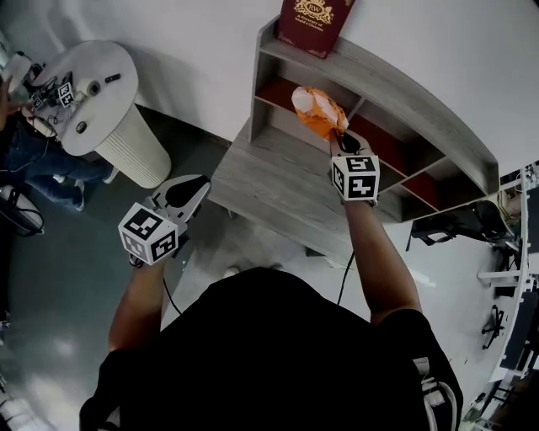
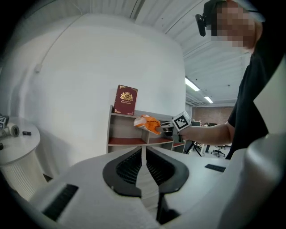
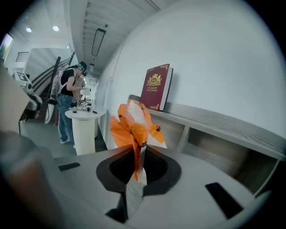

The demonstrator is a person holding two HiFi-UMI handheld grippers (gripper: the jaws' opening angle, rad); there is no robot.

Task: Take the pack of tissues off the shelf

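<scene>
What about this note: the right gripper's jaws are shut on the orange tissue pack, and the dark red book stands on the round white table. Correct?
Not quite. The dark red book stands on top of the shelf, against the wall, not on the round white table; the right gripper view shows it. The right gripper does have its jaws shut on the orange tissue pack.

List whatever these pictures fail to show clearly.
- Pack of tissues: right gripper view, lower end hidden inside the right tool; print unreadable.
- Red book: head view, top cut off by the frame edge.
- Items on the round table: head view, too small to name.
</scene>
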